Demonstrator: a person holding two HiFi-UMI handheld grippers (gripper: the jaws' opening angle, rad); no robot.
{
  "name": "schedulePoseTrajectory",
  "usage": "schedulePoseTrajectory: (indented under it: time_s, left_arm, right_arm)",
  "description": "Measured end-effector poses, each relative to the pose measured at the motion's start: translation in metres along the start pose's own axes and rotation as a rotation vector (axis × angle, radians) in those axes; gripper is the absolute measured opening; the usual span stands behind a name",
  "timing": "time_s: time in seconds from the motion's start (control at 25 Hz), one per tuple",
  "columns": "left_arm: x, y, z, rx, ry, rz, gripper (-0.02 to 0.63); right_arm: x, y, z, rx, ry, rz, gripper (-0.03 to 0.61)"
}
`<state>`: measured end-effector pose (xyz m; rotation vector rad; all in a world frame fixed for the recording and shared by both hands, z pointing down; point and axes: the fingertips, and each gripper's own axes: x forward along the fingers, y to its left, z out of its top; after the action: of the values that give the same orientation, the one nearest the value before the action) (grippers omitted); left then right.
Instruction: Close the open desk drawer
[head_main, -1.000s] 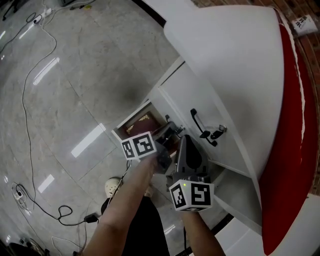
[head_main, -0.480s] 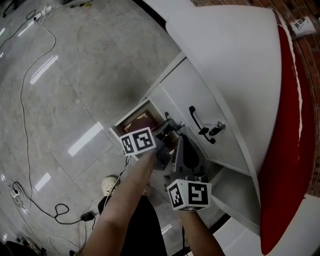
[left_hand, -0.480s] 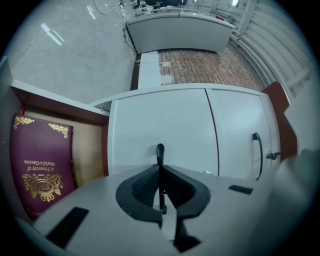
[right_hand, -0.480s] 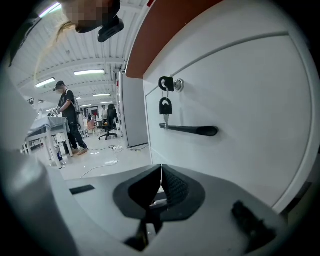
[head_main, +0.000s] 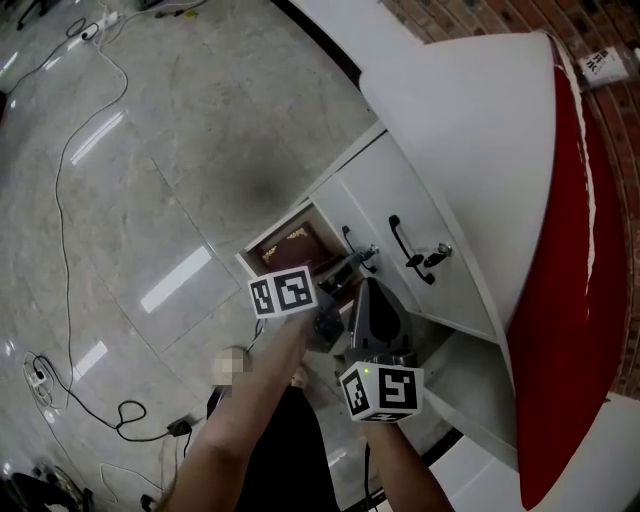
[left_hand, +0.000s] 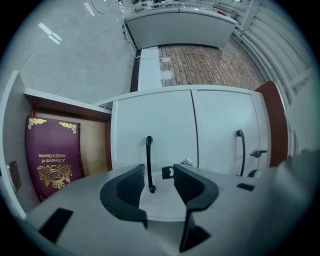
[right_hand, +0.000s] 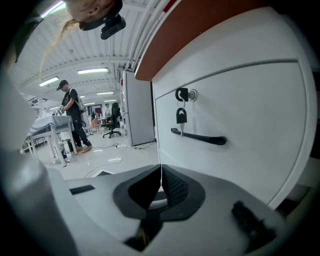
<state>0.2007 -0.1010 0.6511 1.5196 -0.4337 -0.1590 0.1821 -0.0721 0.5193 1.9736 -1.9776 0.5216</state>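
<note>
— Where's the open drawer (left_hand: 93, 147) from where you stand?

— It sticks out under the worktop's (head_main: 480, 150) front edge, below the two shut fronts, with a maroon book (left_hand: 52, 160) lying in it. There's plenty of bare floor (head_main: 170, 170) in front of it, and only cables (head_main: 58, 210) trailing off to one side.

— And the left gripper (left_hand: 159, 172)?

— Its fingers have just been spreading. The black handle (left_hand: 148, 160) of the shut front beside the drawer stands between them, not pinched.

— The right gripper (right_hand: 161, 179)?

— Fingers pressed together with nothing in them, aimed at the top front. Only its view shows the key (right_hand: 181, 116) hanging from the lock and a person (right_hand: 75, 117) across the room. Only the left gripper view shows the book's cover, and only the head view takes in the worktop's red edge (head_main: 560, 260).
</note>
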Motion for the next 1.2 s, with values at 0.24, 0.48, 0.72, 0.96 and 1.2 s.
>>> schedulePoseTrajectory:
  time_s: [0.24,0.48,0.72,0.96,1.2]
  left_arm:
    - [-0.047,-0.019,0.001,0.038,-0.032,-0.045,0.169]
    - [-0.098,-0.050,-0.012,0.193,-0.019,-0.069,0.037]
    - [-0.130,-0.080,-0.033,0.376,0.035,-0.004,0.011]
    - [-0.164,-0.122,-0.036,0.578,-0.029,0.089,0.011]
    - [-0.199,-0.184,-0.027,0.760,-0.059,0.174,0.011]
  right_arm:
    - [-0.008,0.013,0.006,0.028,0.006,-0.011,0.012]
    - [-0.024,0.033,0.009,0.050,-0.002,0.033,0.012]
    - [-0.043,0.041,0.014,0.053,0.017,0.028,0.012]
    - [-0.070,0.049,0.031,0.065,0.023,0.041,0.012]
    - [-0.101,0.068,0.061,0.073,0.031,0.069,0.012]
